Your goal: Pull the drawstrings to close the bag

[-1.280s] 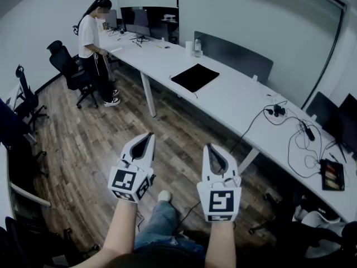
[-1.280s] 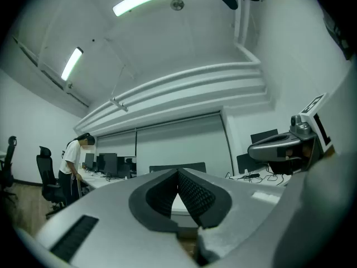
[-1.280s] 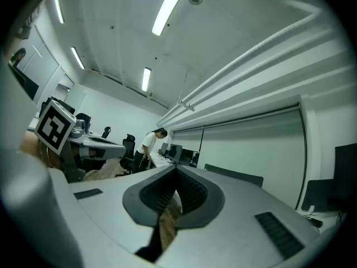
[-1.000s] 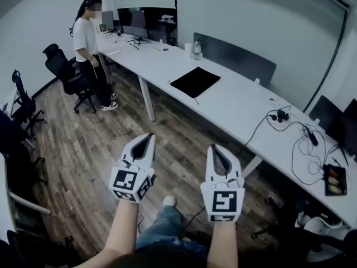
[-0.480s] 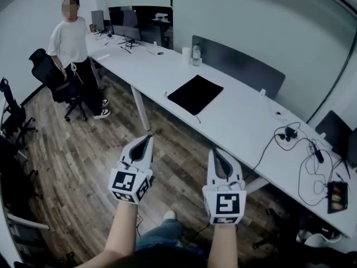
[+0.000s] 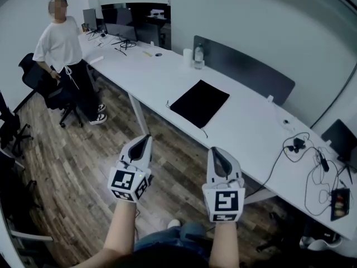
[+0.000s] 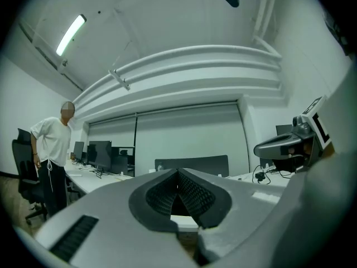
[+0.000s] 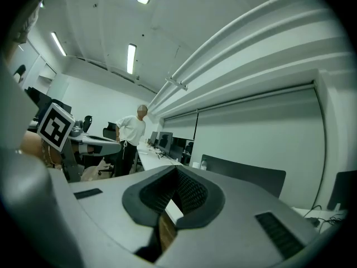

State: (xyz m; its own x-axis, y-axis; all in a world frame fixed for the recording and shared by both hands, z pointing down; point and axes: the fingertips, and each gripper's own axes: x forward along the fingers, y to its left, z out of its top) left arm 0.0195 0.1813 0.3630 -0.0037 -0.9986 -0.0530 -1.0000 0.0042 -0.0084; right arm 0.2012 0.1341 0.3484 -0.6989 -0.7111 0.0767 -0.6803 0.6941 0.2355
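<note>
A flat black bag [image 6: 199, 103] lies on the long white table [image 6: 245, 121], with a thin string trailing off its near corner toward the table edge. Both grippers are held level over the wooden floor, short of the table. My left gripper [image 6: 146, 138] is shut with nothing between its jaws; its tips meet in the left gripper view [image 7: 178, 172]. To its right, my right gripper [image 6: 214, 149] is also shut and holds nothing, its jaws closed in the right gripper view [image 8: 177, 171]. The bag is hidden in both gripper views.
A person [image 6: 64, 54] in a white shirt stands at the left by an office chair [image 6: 42, 88]. Monitors [image 6: 120, 29], a bottle [image 6: 197, 54] and a grey divider [image 6: 245, 71] sit on the table. Cables [image 6: 309, 161] lie at its right end.
Both grippers have travelled forward with the camera toward the table. The black bag and the table now sit closer and more central in the head view. The person has turned to face this way.
</note>
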